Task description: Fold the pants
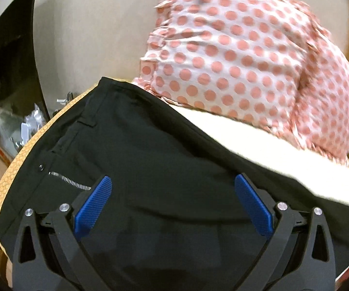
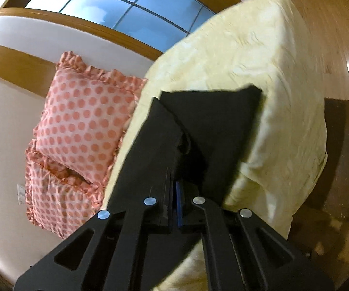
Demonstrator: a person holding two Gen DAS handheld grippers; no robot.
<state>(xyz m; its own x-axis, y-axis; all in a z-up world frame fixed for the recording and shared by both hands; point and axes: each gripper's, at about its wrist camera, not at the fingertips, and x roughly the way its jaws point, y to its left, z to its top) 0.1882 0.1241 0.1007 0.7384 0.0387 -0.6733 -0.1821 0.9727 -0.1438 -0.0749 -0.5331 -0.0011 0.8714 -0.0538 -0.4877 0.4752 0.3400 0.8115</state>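
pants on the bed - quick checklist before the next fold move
1. Right gripper clamped on the black pants: ok, jaws shut on fabric.
2. Left gripper holding cloth: not ok, open above the waistband area.
3. Zipper and button face up: ok.
4. Pants clear of the polka-dot pillows: ok, apart.
5. Legs lined up: cannot tell.

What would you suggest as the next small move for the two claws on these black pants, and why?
Probably close the left claw on the black pants near the zipper. Its jaws stand wide open just over the waist area, while the right claw is already shut on the pants' fabric on the bed. A fold likely needs both ends held.
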